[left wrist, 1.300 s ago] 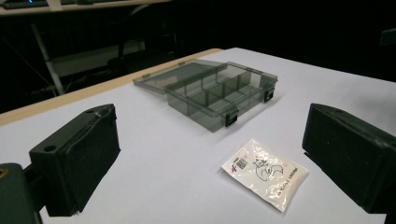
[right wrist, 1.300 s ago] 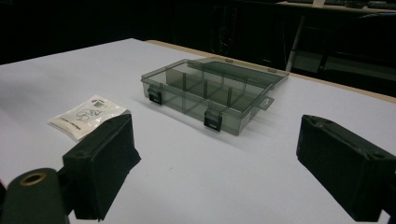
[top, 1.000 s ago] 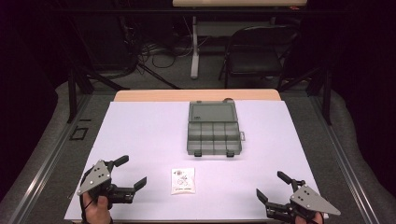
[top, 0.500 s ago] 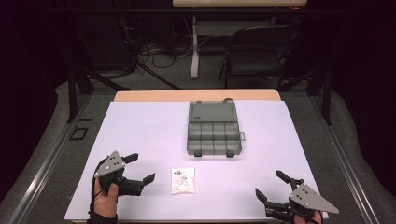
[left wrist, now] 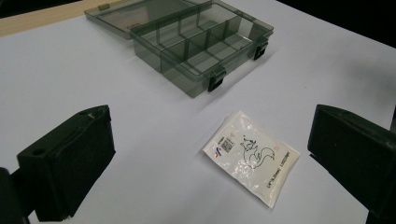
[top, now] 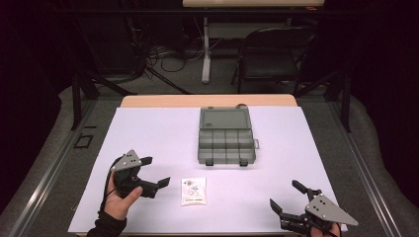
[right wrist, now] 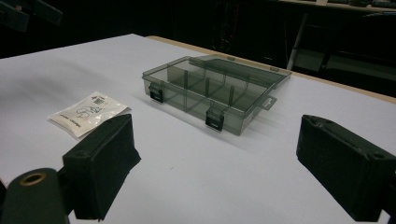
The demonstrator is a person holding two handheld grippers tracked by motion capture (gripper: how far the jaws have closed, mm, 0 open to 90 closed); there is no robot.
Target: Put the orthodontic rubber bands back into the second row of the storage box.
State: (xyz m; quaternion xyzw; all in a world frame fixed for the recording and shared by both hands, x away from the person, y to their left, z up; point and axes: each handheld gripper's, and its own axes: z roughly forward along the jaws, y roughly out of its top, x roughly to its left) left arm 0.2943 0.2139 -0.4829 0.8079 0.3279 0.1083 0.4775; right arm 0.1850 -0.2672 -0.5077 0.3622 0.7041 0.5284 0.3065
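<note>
The desk (top: 148, 133) is lying under a white sheet, and everything on it is sitting apart from everything else. Toward the far middle, the box (top: 228, 143) is lying open, its lid folded back flat and its compartments looking empty from the high view; the two black latches on its near wall are hanging loose. Nearer the person, just left of the middle, the packet (top: 193, 191) is lying flat on the sheet, a small white sachet with a line drawing printed on it, well short of the box.

The left gripper (top: 150, 175) is hovering just beside the packet on its left, tilted toward it, with its jaws standing wide apart and nothing between them. In the left gripper view the packet (left wrist: 252, 156) is sitting between the two jaws but ahead of them, untouched. The right gripper (top: 286, 197) is waiting near the desk's near right corner, well apart from packet and box, its jaws also spread and empty; in its own view the box (right wrist: 215, 95) is lying straight ahead and the packet (right wrist: 88, 112) off to the left.

The step in hand looks like the approach for picking up the packet, with the grasp not yet made. The next move is probably calling for the left gripper to go forward and down until the jaws are straddling the packet, then to close on it. Since the packet is thin and lying flat, the jaws will likely need to come low against the sheet and catch an edge, or it may slide away. The open box looks like the likely destination.
</note>
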